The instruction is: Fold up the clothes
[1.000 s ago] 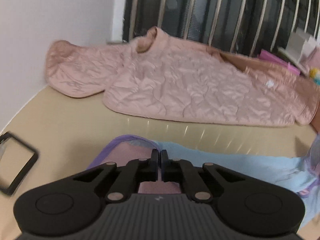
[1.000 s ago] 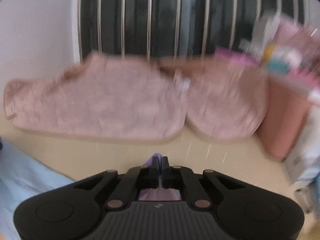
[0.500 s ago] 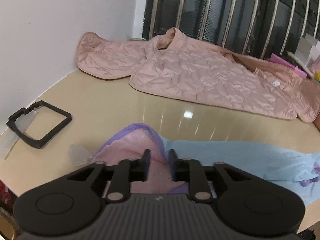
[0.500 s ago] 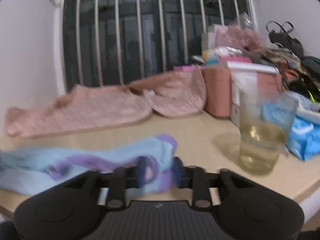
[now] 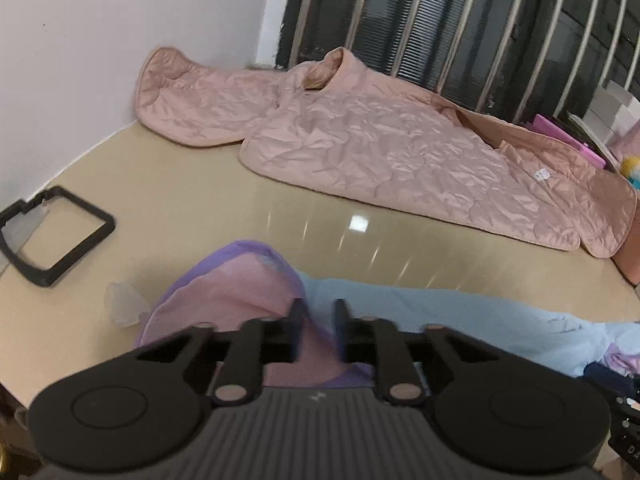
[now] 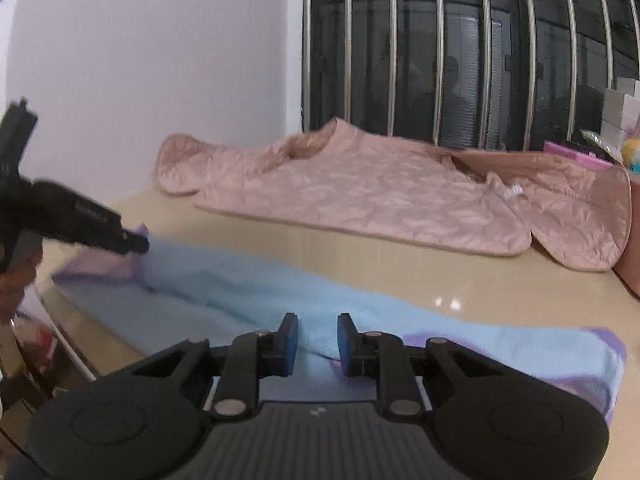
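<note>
- A glossy beige desk (image 5: 200, 200) runs to a white wall and a barred dark window.
- At the near edge lies the long light-blue fleece garment with purple trim (image 6: 280, 292), stretched flat along that edge.
- The left gripper (image 5: 318, 320) hangs jaws apart over its pink-lined purple end; the right gripper (image 6: 318, 334) hangs jaws apart, empty, over the other end.
- To fold well, I judge each should pinch an end corner squarely, both layers, then lift together.
- Farther back, the pink quilted jacket (image 5: 400, 152) lies spread along the far edge; keep clear.

No text is legible; the pink jacket's (image 5: 400, 152) small white label (image 5: 541, 174) is unreadable.
</note>
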`<state>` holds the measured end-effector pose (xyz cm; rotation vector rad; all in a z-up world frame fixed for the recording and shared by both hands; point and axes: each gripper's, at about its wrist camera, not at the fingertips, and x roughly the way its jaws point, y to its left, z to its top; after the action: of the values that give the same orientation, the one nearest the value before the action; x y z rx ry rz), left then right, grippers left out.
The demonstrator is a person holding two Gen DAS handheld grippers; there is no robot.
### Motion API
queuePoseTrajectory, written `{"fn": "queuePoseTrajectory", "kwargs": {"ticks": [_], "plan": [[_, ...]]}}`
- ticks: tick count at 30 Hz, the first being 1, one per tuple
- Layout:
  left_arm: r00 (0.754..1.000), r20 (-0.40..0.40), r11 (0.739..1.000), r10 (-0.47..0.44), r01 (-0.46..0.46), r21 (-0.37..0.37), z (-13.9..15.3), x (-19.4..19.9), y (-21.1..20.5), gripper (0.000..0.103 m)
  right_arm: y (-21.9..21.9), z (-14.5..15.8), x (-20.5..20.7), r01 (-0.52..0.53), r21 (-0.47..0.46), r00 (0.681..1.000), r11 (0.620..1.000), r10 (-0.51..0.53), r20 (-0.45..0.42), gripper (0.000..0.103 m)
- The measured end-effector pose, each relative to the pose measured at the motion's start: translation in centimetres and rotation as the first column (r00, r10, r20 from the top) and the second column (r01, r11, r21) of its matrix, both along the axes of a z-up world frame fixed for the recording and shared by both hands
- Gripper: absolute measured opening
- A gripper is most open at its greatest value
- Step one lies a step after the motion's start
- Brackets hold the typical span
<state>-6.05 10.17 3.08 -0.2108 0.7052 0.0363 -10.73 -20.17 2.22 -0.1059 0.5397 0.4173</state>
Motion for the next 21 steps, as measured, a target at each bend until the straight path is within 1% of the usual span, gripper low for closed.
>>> {"fn": "queuePoseTrajectory", "kwargs": {"ticks": [2, 3, 5, 6, 8, 9, 10, 12, 13, 14, 15, 16, 17, 18, 21], "plan": [[0.999, 0.024, 0.999, 0.039, -0.04, 0.018, 0.3, -0.4, 0.1, 0.007, -0.6, -0.5, 0.0, 0.009, 0.002, 0.999, 1.0, -0.009, -0.033, 0.014], [0.998, 0.037, 0.998, 0.059, -0.06, 0.027, 0.5, -0.7, 0.2, 0.008, -0.9, -0.4, 0.0, 0.012, 0.01, 0.999, 1.0, -0.012, -0.035, 0.013], [0.997, 0.059, 0.998, 0.058, -0.059, 0.026, 1.4, -1.8, 0.2, 0.011, -1.6, 0.4, -0.4, 0.021, 0.036, 1.0, 0.999, -0.02, -0.018, 0.013], [0.998, 0.054, 0.999, 0.034, -0.035, 0.017, 1.8, -2.3, 0.1, 0.023, -1.9, 0.7, -0.6, 0.025, 0.049, 1.0, 0.999, -0.024, -0.01, 0.013], [1.0, 0.031, 1.0, -0.006, 0.006, -0.001, 1.8, -3.0, -0.6, 0.037, -2.4, 1.5, -0.9, 0.042, 0.063, 0.999, 0.997, -0.042, 0.011, 0.015], [1.0, 0.018, 1.0, -0.024, 0.024, -0.008, 1.7, -3.3, -1.0, 0.037, -2.5, 1.6, -0.9, 0.064, 0.048, 0.998, 0.997, -0.066, 0.021, 0.019], [0.999, 0.006, 0.999, -0.042, 0.042, -0.014, 1.5, -3.6, -1.4, 0.037, -2.6, 1.6, -0.8, 0.084, 0.033, 0.996, 0.996, -0.085, 0.021, 0.02], [0.999, -0.01, 0.999, -0.04, 0.04, -0.016, 0.8, -3.4, -2.2, 0.037, -2.9, 1.0, -0.4, 0.108, 0.025, 0.994, 0.994, -0.108, -0.002, 0.02], [0.999, -0.019, 0.999, -0.034, 0.033, -0.015, 0.4, -3.2, -2.5, 0.036, -3.1, 0.6, -0.3, 0.113, 0.032, 0.993, 0.993, -0.113, -0.018, 0.02], [0.999, -0.027, 1.0, -0.027, 0.027, -0.014, 0.0, -3.0, -2.8, 0.028, -3.1, 0.1, -0.2, 0.119, 0.039, 0.993, 0.992, -0.117, -0.034, 0.02], [0.999, -0.02, 0.999, -0.033, 0.033, -0.003, -0.2, -2.8, -3.1, 0.011, -3.2, -0.3, -0.2, 0.121, 0.047, 0.992, 0.992, -0.119, -0.041, 0.012], [0.999, -0.013, 0.999, -0.039, 0.039, 0.008, -0.4, -2.6, -3.4, 0.005, -3.2, -0.5, -0.4, 0.121, 0.055, 0.992, 0.991, -0.119, -0.035, 0.007], [0.999, -0.007, 0.999, -0.037, 0.037, 0.029, -0.6, -2.3, -3.6, 0.0, -3.2, -0.6, -0.5, 0.12, 0.06, 0.993, 0.991, -0.119, -0.025, 0.008], [0.999, -0.004, 0.999, -0.032, 0.032, 0.037, -0.6, -2.3, -3.6, 0.0, -3.3, -0.8, -0.7, 0.12, 0.066, 0.993, 0.991, -0.119, -0.016, 0.007], [0.999, 0.028, 0.999, -0.031, 0.032, -0.024, 0.3, -3.1, -2.8, 0.0, -3.6, -0.2, -1.2, 0.123, 0.103, 0.992, 0.987, -0.126, 0.023, 0.006]]}}
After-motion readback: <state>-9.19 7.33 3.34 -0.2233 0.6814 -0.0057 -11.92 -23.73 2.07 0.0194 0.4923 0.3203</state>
